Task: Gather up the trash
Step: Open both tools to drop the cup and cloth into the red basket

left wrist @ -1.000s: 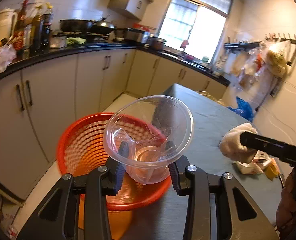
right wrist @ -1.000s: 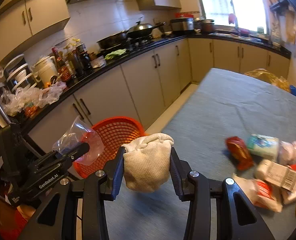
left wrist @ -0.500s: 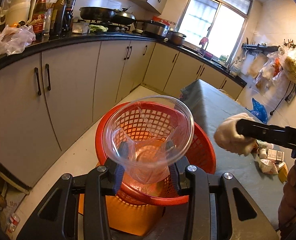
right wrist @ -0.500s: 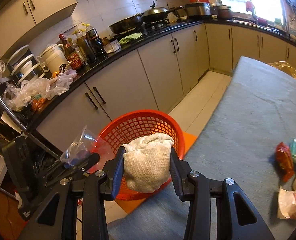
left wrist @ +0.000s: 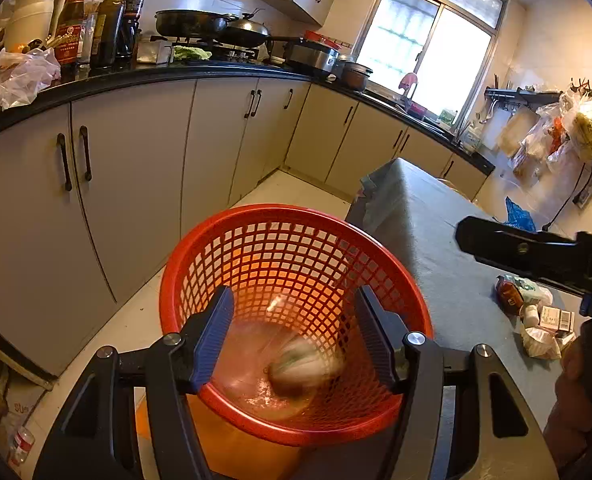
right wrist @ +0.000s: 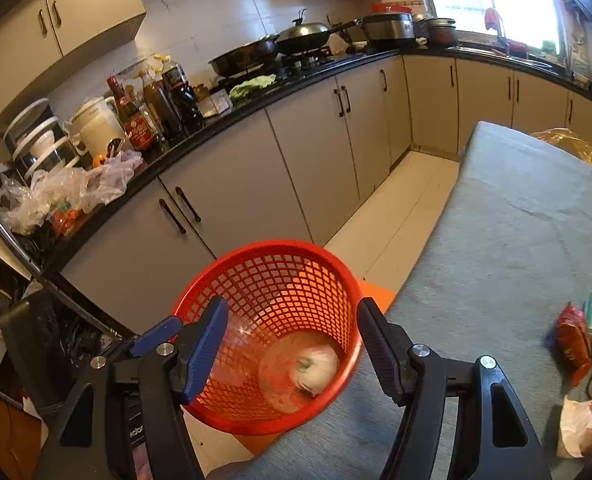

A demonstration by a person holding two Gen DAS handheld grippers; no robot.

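Observation:
A red mesh basket stands on the floor by the table's corner, directly below both grippers. My left gripper hovers over it, jaws opening, with nothing between them. A clear plastic bowl and a white crumpled wad, blurred, lie at the basket's bottom. In the right wrist view my right gripper also hangs above the basket, jaws opening and empty, with the wad inside. More trash lies on the table: a red packet and a white wrapper.
The grey-covered table runs along the right. Beige cabinets under a black counter line the left, with a strip of tiled floor between them. A yellow plastic bag sits at the table's far end.
Both grippers opened. The clear bowl left the left gripper and the white wad left the right one, and both now lie in the basket. Both views shifted further over the basket.

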